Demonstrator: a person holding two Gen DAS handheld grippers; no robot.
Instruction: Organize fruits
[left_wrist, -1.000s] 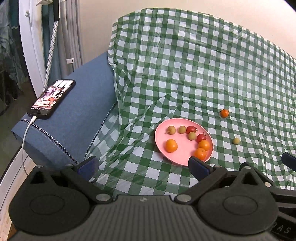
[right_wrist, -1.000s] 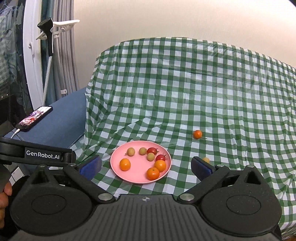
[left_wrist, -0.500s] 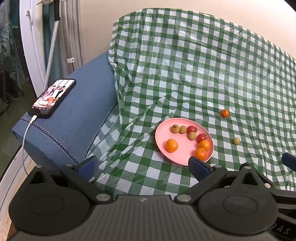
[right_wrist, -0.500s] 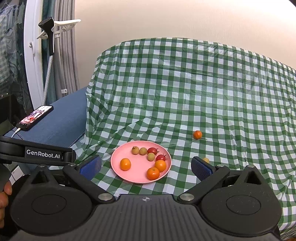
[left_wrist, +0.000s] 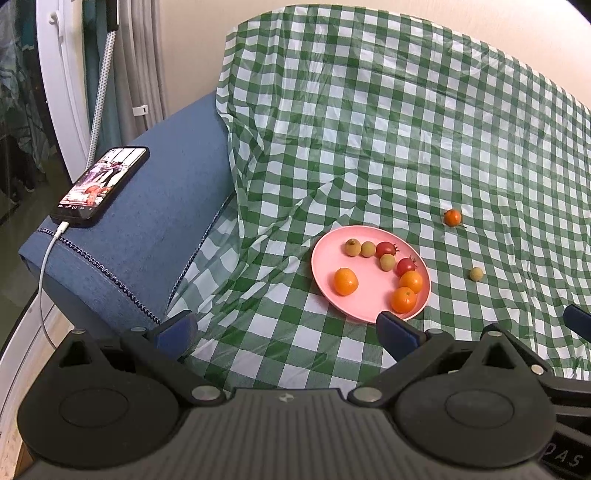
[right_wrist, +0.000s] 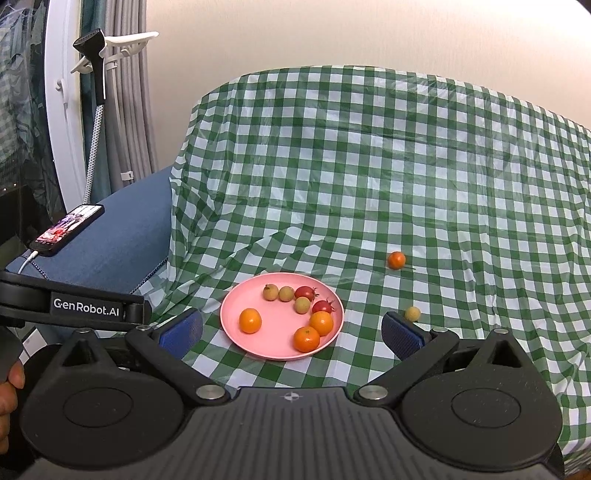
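A pink plate (left_wrist: 325, 266) (right_wrist: 273, 332) sits on the green checked cloth and holds several small fruits: oranges, red tomatoes and yellow-green ones. One small orange fruit (left_wrist: 452, 217) (right_wrist: 396, 260) and one yellow-green fruit (left_wrist: 476, 273) (right_wrist: 412, 313) lie loose on the cloth to the plate's right. My left gripper (left_wrist: 284, 330) is open and empty, hovering near the plate's front edge. My right gripper (right_wrist: 291, 330) is open and empty, with the plate between its fingers further ahead.
A blue sofa arm (left_wrist: 147, 206) on the left carries a charging phone (left_wrist: 100, 184). A white stand with a cable (right_wrist: 99, 110) and curtains stand behind it. The cloth (right_wrist: 406, 166) rises up the sofa back against a cream wall.
Both views shifted slightly. One yellow-green fruit on the plate has rolled a little toward the other.
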